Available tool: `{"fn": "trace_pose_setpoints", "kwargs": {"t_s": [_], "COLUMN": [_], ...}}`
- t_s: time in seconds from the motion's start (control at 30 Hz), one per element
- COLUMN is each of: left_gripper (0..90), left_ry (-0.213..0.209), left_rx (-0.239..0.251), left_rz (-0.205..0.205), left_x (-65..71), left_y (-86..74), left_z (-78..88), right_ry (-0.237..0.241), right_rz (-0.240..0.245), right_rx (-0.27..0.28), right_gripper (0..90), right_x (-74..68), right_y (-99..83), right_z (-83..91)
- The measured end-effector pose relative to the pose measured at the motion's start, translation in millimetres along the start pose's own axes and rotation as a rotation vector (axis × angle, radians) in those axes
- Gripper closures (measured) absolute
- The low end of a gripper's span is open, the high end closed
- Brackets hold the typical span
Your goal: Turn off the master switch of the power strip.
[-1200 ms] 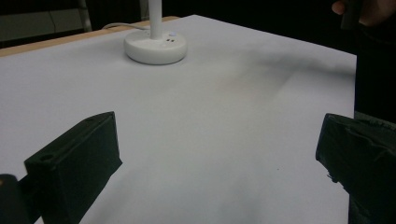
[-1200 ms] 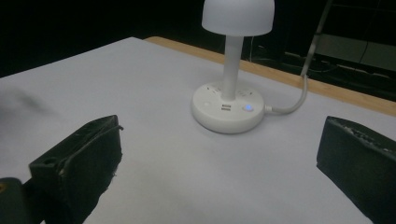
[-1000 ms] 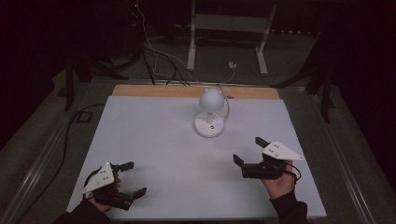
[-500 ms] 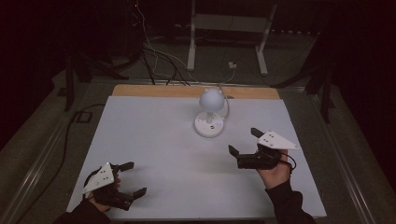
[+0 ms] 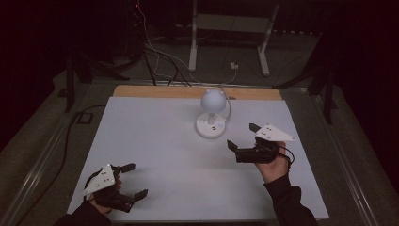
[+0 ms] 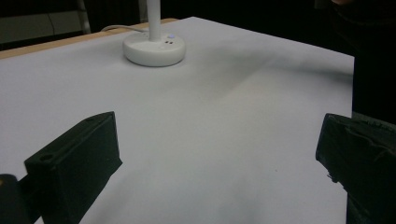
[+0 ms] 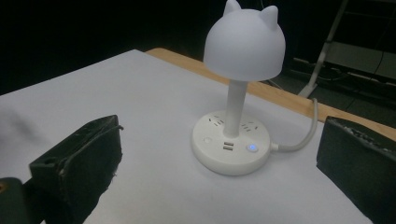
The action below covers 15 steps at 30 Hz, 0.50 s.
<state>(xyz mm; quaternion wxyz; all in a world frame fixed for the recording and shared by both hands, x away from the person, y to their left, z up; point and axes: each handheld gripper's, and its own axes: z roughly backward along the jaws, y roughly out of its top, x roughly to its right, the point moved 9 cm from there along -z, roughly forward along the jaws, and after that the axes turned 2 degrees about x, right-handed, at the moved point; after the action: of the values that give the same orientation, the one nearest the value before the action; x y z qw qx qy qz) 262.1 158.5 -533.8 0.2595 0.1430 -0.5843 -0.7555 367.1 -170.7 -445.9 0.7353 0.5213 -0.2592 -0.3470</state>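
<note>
- A white desk lamp [image 5: 212,113] stands on the white table top [image 5: 155,141], toward the far edge at about 12 o'clock from the table's middle.
- Its shade [image 7: 244,39] is a rounded dome with two small cat-like ears, carried on a slim upright stem [image 7: 232,109].
- The round base [image 7: 231,149] carries socket slots on top, two USB ports on the front, and a small button [image 7: 252,147] glowing blue at about 4 o'clock from the stem.
- A white cord [image 7: 306,130] leaves the base at about 3 o'clock in the right gripper view and curves up toward the wooden strip [image 5: 188,92] along the table's far edge.
- The right gripper [image 5: 241,137] is held above the table at about 4 o'clock from the lamp, near it but not touching; its jaws stand wide apart with nothing between them, and they point toward the lamp base.
- The right hand [image 5: 273,162] grips it from behind, with a dark sleeve [image 5: 289,202] running to the bottom edge.
- The left gripper [image 5: 133,180] sits at about 7 o'clock on the table, well apart from the lamp; its jaws are also spread and hold nothing.
- In the left gripper view the lamp base [image 6: 154,46] lies far ahead at about 11 o'clock, beyond bare table.
- Beyond the table, cables [image 5: 160,56] and a white metal stand [image 5: 230,28] lie on the dark floor.
</note>
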Motion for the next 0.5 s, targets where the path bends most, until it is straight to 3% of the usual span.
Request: {"fn": "trace_pose_setpoints", "kwargs": {"t_s": [0.5], "left_gripper": [0.3], "left_ry": [-0.002], "left_rx": [-0.003], "left_rz": [-0.002], "left_x": [0.3], "left_y": [-0.4], "left_z": [0.0], "right_ry": [0.02], "right_rz": [-0.033], "right_rx": [-0.031], "right_gripper": [0.1], "right_x": [6.3], "right_y": [-0.1], "right_z": [-21.5]}}
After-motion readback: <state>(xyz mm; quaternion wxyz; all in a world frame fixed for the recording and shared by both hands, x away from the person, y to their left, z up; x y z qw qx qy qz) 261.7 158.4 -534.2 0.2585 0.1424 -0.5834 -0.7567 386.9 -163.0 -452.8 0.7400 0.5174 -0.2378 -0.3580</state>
